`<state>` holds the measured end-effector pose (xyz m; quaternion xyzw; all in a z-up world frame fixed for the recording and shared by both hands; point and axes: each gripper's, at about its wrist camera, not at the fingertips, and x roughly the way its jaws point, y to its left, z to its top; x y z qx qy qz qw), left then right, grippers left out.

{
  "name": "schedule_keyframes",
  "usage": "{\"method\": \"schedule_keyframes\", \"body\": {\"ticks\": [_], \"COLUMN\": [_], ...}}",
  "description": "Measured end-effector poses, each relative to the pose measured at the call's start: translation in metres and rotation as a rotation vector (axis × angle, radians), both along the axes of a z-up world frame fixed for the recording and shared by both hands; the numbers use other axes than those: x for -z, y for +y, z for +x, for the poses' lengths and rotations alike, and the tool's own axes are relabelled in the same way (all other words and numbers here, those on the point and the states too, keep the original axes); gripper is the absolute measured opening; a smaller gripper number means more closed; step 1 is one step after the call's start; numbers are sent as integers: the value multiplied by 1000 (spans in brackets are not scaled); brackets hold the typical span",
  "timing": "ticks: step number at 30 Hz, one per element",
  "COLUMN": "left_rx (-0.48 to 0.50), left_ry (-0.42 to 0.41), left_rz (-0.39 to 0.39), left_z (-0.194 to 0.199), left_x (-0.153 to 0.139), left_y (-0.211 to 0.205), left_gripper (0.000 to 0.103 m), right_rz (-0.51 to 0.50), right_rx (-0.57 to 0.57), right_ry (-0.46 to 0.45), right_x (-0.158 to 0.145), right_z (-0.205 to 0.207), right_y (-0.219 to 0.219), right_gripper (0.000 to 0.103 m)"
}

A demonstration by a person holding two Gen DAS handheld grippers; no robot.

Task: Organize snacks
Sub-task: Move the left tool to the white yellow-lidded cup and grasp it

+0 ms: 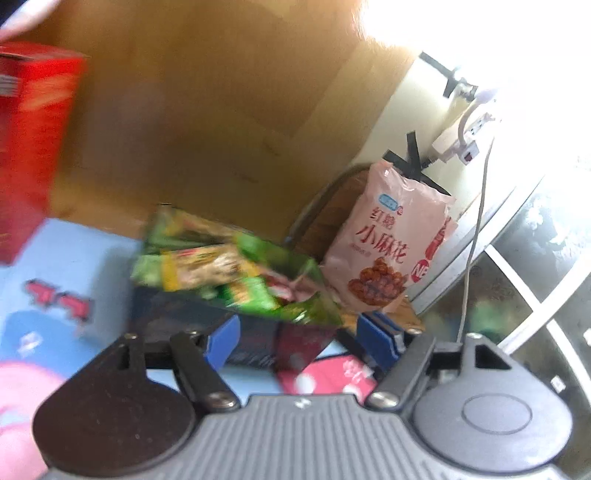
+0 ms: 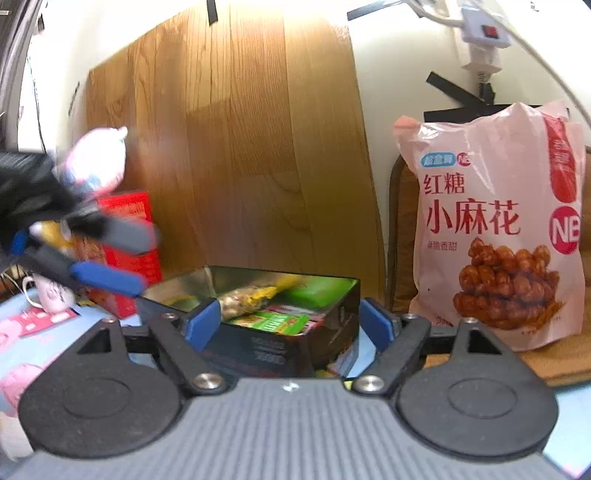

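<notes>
A dark open tin box [image 2: 280, 343] holds several green and yellow snack packets [image 2: 258, 299]; it also shows in the left wrist view [image 1: 207, 325] with packets [image 1: 207, 269] piled in it. A pink snack bag [image 2: 495, 229] stands upright to its right, also in the left wrist view [image 1: 391, 243]. My right gripper [image 2: 288, 325] is open, its blue pads either side of the box. My left gripper [image 1: 299, 339] is open and empty just before the box; in the right wrist view it [image 2: 122, 258] hovers at the left.
A red carton [image 2: 129, 240] stands left of the tin, also in the left wrist view [image 1: 33, 140]. A wooden board [image 2: 229, 147] leans on the wall behind. A power strip [image 2: 484, 33] and cable hang at the upper right. The table has a blue patterned cloth [image 1: 74, 280].
</notes>
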<state>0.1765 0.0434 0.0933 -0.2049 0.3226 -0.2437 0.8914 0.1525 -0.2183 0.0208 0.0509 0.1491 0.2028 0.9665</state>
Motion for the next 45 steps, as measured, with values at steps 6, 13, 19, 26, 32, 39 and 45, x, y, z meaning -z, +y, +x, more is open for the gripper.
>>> {"method": "schedule_keyframes", "body": {"ticks": [6,13,19,26,32,39,45], "left_rx": [-129,-214,-178,-154,-132,-70,25], "left_ry": [46,146,172,182,207,215,214], "left_rz": [-9,-163,-208,-236,-250,-210,-183], "left_z": [-67,-107,-119,-118,-109,-112,-118], "left_x": [29,72,85,90,97,98,94], "left_y": [60,103,104,99,89,63,30], "left_gripper": [75,75,75,75,71,70,70], "right_rz": [74,66,-41,-82,-59,-47,-19], "right_rx": [-129,-322,-443,-429,-428,-405,-365], "right_ry": [92,160,211,277,349,352,349], "right_x": [-2,4,16,24,32,31,32], "right_z": [-25,-78,-98,-79,-71,-90,-110], "right_y": [12,52,107,136,132,109,74], "right_gripper": [89,89,88,80,51,50,50]}}
